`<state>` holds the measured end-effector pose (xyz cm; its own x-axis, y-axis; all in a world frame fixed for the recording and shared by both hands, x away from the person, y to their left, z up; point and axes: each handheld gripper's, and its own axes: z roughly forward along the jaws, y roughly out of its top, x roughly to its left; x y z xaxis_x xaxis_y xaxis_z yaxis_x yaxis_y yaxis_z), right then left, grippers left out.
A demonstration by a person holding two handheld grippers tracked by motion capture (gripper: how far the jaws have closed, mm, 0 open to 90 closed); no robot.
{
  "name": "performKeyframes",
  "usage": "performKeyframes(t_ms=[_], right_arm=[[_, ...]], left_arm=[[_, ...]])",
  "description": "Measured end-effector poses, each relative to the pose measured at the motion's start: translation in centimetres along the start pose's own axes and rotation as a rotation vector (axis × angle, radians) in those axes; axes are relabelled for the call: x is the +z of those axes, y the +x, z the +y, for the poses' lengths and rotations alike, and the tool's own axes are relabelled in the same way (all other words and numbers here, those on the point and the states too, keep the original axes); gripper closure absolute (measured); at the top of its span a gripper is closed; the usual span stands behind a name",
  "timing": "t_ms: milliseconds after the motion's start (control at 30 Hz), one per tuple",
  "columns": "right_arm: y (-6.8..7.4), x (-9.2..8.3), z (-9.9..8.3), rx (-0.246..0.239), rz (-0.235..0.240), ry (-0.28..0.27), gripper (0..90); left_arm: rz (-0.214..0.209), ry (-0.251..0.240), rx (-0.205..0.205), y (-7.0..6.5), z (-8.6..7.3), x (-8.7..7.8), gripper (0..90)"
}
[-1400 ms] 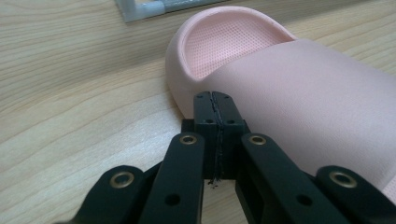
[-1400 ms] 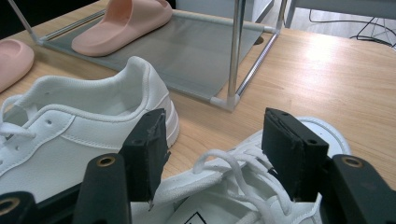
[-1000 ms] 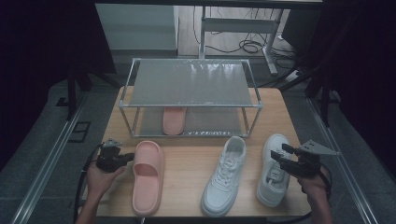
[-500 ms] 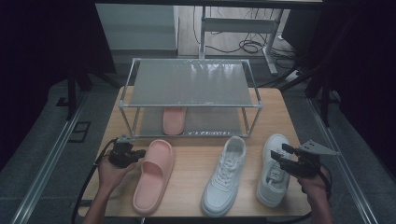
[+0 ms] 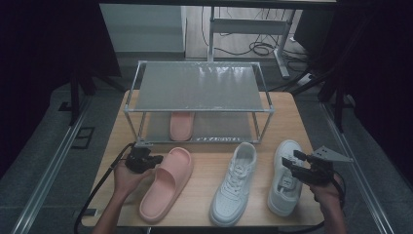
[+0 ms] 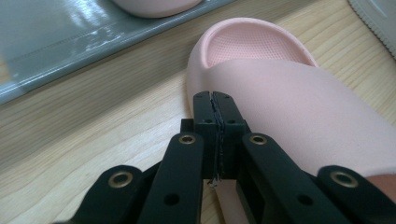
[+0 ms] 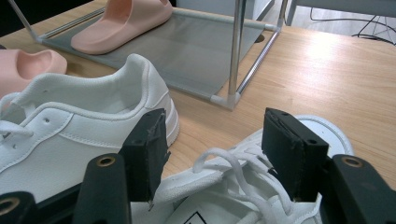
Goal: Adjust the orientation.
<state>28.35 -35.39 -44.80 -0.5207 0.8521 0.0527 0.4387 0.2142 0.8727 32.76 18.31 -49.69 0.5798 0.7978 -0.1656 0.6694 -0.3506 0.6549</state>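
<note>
Rightward slid the left gripper [image 5: 155, 160], jaws together, nudging the pink slipper [image 5: 167, 183]; its mate [image 5: 181, 125] was shelved, sneakers unshelved.

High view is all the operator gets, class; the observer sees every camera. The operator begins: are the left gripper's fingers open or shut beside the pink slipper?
Observer: Shut. The left gripper has its fingers pressed together with nothing between them, tips at the edge of the pink slipper; I cannot tell whether they touch it.
Operator: And the right gripper?
Observer: The right gripper is open, one finger on each side of the white sneaker, above its laces.
Operator: The second slipper?
Observer: The second slipper sits sole down on the rack's lower shelf.
</note>
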Motion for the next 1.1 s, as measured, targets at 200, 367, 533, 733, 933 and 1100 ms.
performKeyframes(t_ms=[200,367,533,733,933,1100], right_arm=[[0.0,0.0,0.0,0.002,-0.001,-0.003,40.9],[-0.1,-0.1,0.0,0.001,-0.001,0.0,40.8],[-0.1,-0.1,0.0,0.003,-0.003,-0.004,40.9],[-0.2,-0.2,0.0,0.004,-0.007,-0.006,40.9],[-0.1,-0.1,0.0,0.004,-0.003,-0.005,40.9],[0.1,0.1,0.0,0.002,-0.001,-0.001,40.9]], left_arm=[[-0.009,0.001,0.017,-0.6,0.4,0.4,89.4],[-0.01,-0.003,0.017,-0.6,0.4,0.4,89.3],[-0.004,-0.015,0.013,-0.4,0.3,-0.3,87.9],[0.04,-0.084,-0.02,1.0,-0.4,-3.8,87.7],[0.071,-0.132,-0.035,1.5,-2.3,-7.8,85.8],[0.064,-0.154,-0.049,1.3,-4.1,-9.8,80.8]])
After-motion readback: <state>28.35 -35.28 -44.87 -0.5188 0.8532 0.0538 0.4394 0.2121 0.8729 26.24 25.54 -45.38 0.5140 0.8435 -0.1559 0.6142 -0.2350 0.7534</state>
